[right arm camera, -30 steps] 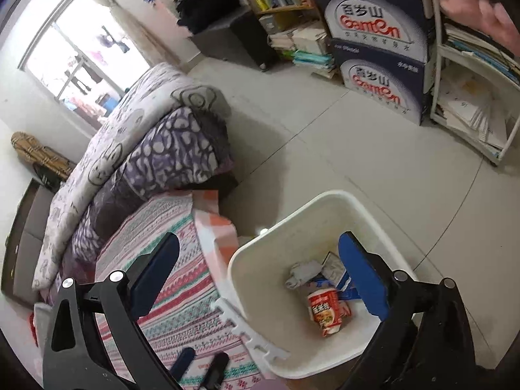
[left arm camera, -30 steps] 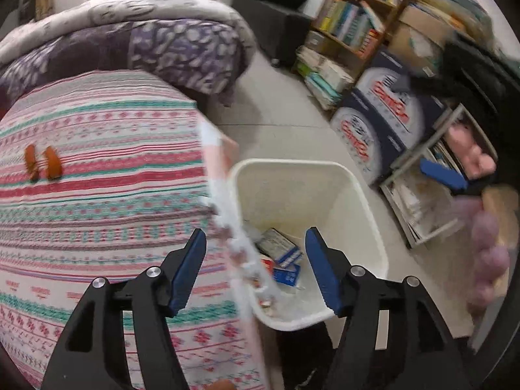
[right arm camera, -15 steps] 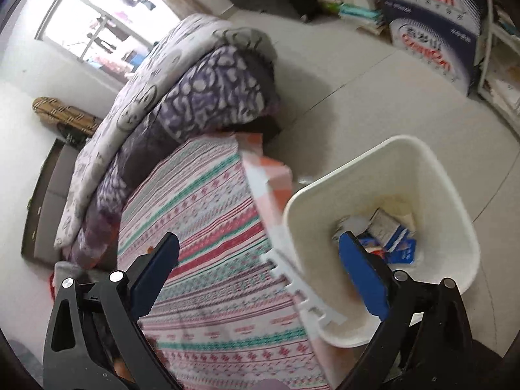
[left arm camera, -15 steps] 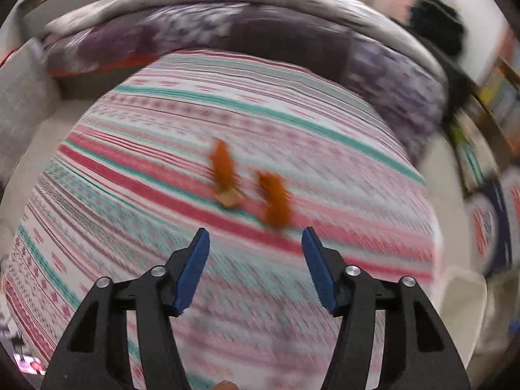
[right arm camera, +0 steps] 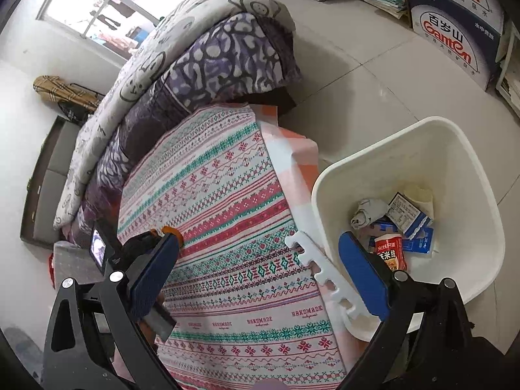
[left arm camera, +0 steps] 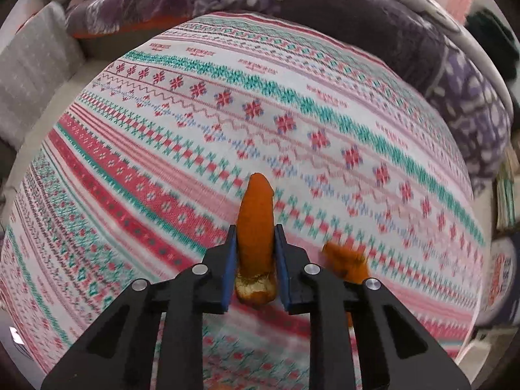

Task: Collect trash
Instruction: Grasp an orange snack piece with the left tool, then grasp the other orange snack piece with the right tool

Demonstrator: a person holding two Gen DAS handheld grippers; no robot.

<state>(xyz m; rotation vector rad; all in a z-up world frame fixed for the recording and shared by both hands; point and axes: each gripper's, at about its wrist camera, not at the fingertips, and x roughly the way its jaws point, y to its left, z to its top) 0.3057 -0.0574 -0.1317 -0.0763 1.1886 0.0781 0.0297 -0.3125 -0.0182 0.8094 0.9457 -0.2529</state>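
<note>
Left claw closing on orange peel over patterned cloth.

The left wrist camera sits just behind its own tongs and looks steeply down, close to the patterned cloth, which fills nearly the whole view; the folded quilt curves along the top edge. The right wrist camera rides behind the right tongs and looks down at a slant from farther off, taking in the cloth, the quilt, the white bin, the tiled floor and the window. Both views share the cloth and quilt, and the right view catches the left tongs at the cloth's left side.
</note>
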